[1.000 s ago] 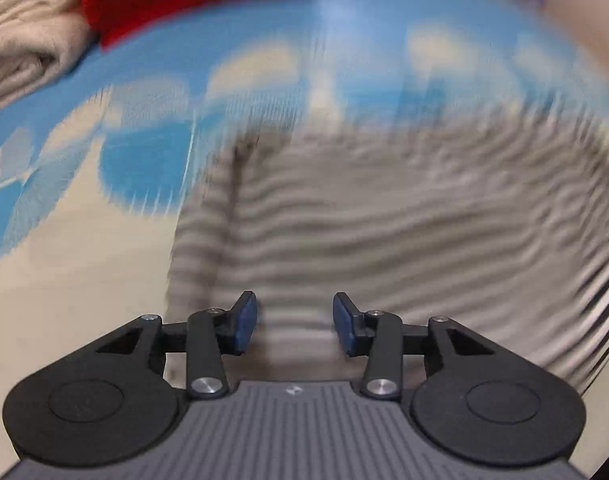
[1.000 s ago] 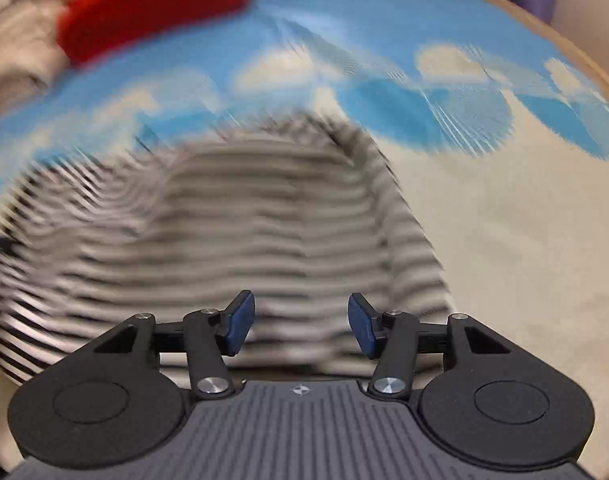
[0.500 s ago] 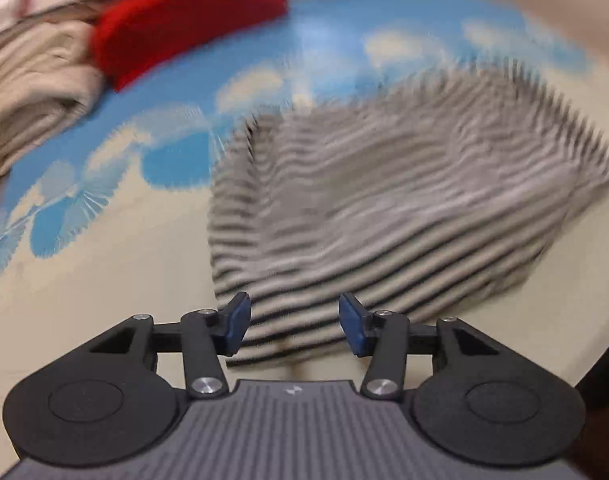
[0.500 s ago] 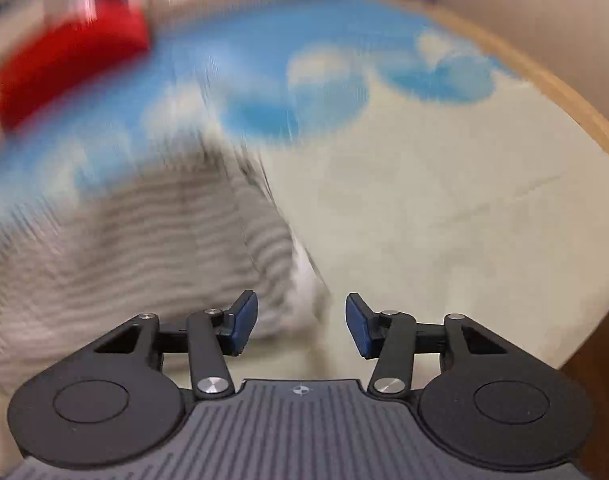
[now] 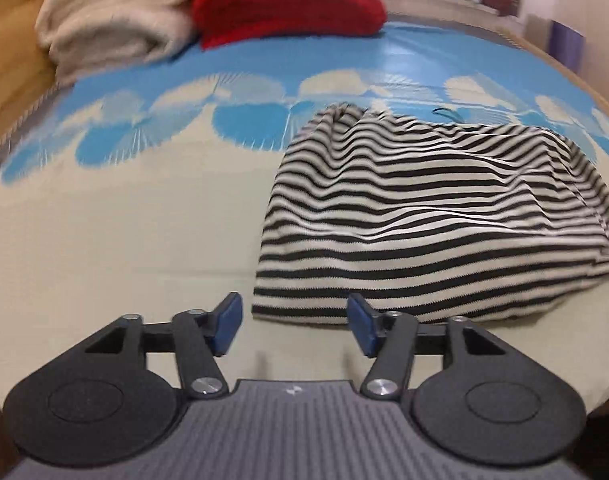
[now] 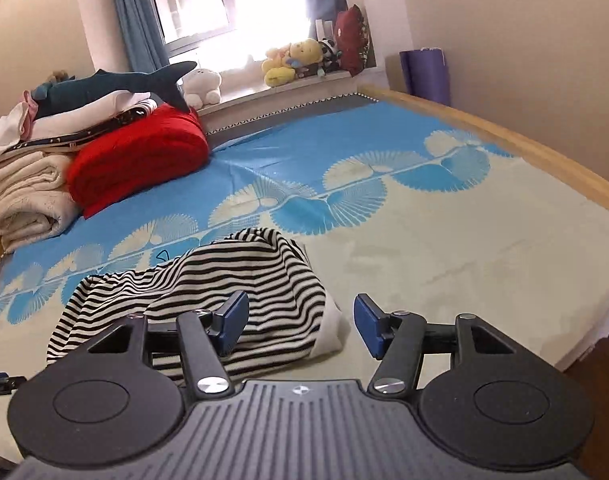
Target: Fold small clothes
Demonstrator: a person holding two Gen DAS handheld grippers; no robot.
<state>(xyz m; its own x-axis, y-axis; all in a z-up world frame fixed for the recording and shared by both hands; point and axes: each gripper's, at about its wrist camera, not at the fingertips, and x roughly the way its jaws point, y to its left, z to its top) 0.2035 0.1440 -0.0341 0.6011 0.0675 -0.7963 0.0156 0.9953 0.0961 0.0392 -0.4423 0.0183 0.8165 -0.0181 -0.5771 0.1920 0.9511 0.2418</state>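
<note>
Two grippers hover low over a bed, both with jaws spread apart and nothing between them: the left gripper [image 5: 294, 324] sits level just short of the near hem of a black-and-white striped garment [image 5: 432, 220], and the right gripper [image 6: 300, 324] is raised, angled down past its right edge. The striped garment [image 6: 208, 292] lies loosely folded on the cream and blue bedspread [image 6: 444, 248]. Farther back, a red cushion [image 6: 140, 160] rests beside stacked cream blankets [image 6: 24, 196].
</note>
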